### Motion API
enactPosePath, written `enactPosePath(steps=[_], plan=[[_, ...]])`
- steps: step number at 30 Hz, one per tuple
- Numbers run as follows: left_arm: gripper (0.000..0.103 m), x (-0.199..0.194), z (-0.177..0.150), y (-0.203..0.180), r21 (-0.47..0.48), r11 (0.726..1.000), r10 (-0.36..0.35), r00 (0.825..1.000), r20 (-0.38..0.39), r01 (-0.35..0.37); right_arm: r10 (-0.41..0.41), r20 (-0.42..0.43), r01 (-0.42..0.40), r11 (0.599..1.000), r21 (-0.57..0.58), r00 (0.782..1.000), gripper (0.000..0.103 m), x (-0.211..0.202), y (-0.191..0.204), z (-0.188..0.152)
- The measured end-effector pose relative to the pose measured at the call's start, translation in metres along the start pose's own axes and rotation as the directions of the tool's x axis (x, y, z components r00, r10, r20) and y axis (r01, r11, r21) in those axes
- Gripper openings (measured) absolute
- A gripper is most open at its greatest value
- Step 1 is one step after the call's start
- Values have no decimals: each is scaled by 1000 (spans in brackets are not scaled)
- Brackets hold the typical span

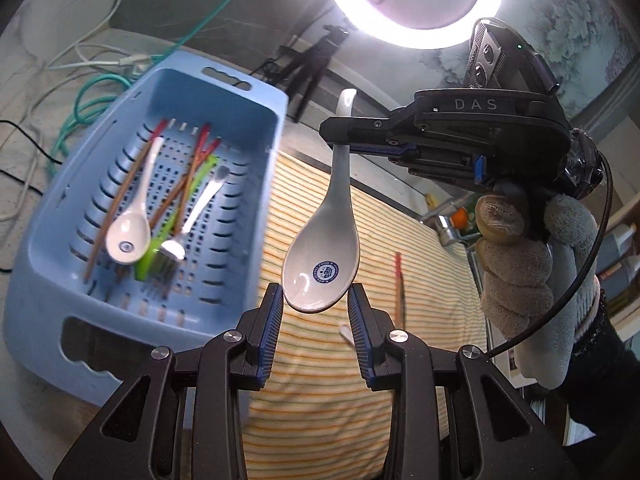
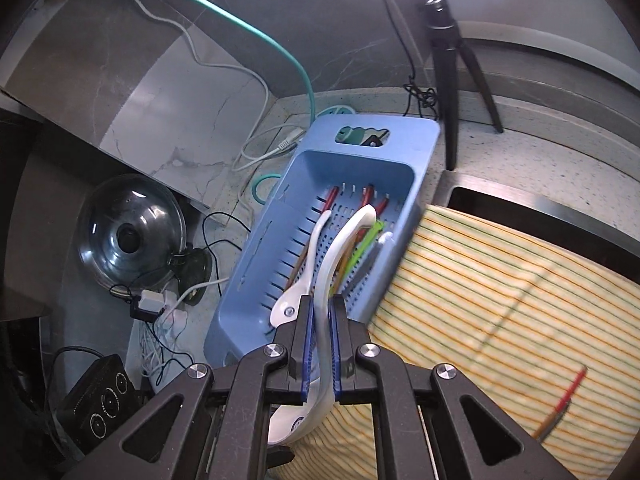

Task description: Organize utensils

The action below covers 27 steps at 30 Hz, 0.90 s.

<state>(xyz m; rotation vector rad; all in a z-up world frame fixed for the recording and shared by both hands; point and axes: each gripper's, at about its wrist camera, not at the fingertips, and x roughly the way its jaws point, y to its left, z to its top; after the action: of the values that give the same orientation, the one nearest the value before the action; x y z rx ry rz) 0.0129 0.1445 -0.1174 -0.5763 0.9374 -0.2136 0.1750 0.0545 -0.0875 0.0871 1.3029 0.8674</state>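
Observation:
A white ceramic spoon with a blue logo hangs over the striped cloth. My right gripper is shut on its handle. In the left wrist view my left gripper has its pads against both sides of the bowl's tip. In the right wrist view the spoon's handle rises between the pads of my right gripper, in front of the blue basket. The basket holds another white spoon, a metal fork, a green utensil and several chopsticks.
Red-tipped chopsticks lie on the cloth to the right. A gloved hand holds the right gripper. A glass pot lid, cables, a black dial box and a tripod surround the basket.

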Motion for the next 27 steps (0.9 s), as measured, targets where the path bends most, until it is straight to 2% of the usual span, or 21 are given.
enactPosePath(steps=[8, 14, 17, 18, 21, 27], plan=[[32, 14, 14, 32, -36, 999, 26, 999, -27, -27, -26, -32, 26, 1000, 15, 999, 7, 45, 0, 23], [31, 22, 17, 43, -45, 998, 41, 998, -40, -43, -34, -48, 35, 999, 14, 998, 7, 62, -2, 28], [32, 23, 19, 45, -56, 996, 60, 997, -44, -63, -52, -57, 52, 999, 3, 997, 11, 66, -1, 30], [33, 23, 19, 46, -57, 996, 64, 997, -43, -66, -52, -62, 52, 999, -2, 997, 15, 67, 0, 30], [39, 23, 21, 44, -51, 994, 90, 995, -40, -92, -63, -40, 62, 998, -13, 997, 48, 64, 1, 30], [40, 20, 18, 41, -44, 995, 92, 995, -39, -93, -79, -26, 78, 996, -47, 997, 50, 52, 2, 28]])
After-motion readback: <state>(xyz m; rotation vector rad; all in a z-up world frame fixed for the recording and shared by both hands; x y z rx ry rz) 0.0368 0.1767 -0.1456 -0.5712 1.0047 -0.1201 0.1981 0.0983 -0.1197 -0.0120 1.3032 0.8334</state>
